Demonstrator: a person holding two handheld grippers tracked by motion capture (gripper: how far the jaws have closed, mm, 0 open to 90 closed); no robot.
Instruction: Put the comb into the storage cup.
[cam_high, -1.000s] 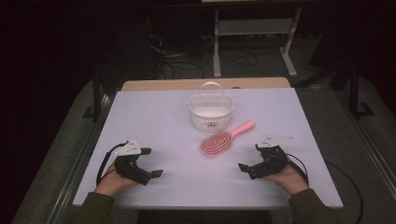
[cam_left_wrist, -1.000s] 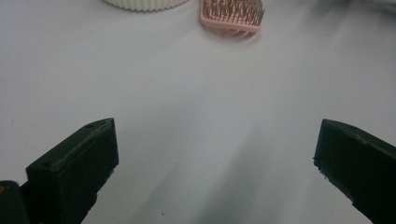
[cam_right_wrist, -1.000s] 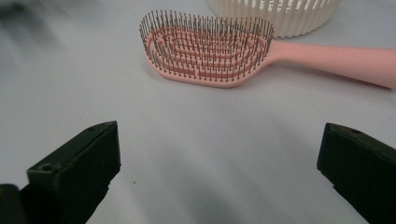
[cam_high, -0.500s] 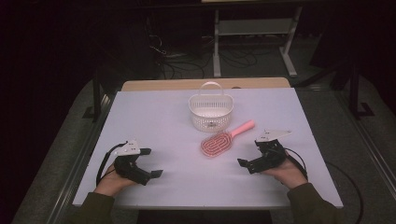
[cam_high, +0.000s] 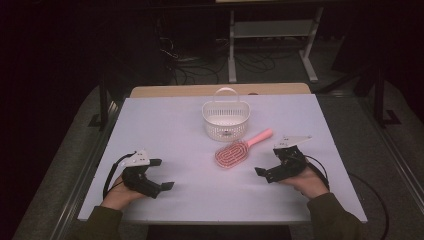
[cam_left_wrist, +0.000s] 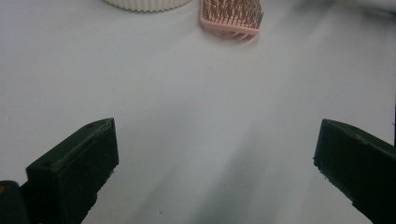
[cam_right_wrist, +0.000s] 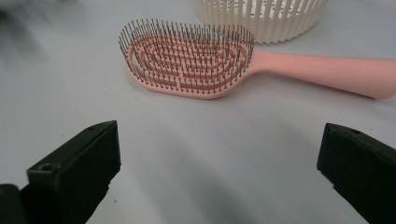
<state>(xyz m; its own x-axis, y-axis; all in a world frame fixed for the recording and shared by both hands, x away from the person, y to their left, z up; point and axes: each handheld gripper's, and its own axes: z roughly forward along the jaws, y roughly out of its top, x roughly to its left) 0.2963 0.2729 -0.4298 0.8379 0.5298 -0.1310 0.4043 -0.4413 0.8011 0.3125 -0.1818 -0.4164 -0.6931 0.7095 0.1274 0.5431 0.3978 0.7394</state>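
White desk (cam_high: 165, 125) under dark surroundings: the pink plastic hairbrush (cam_high: 233, 153) lies just before the white slatted basket (cam_high: 226, 118). Right claw (cam_high: 272, 162), jaws apart, has edged nearer the hairbrush, likely beginning a grasp; left claw (cam_high: 160, 175) rests open, well apart.

The right gripper (cam_high: 267, 165) moves a little toward the pink brush (cam_high: 234, 153) and now sits near it, jaws wide apart. The right hand (cam_high: 306, 181) slides forward with it.
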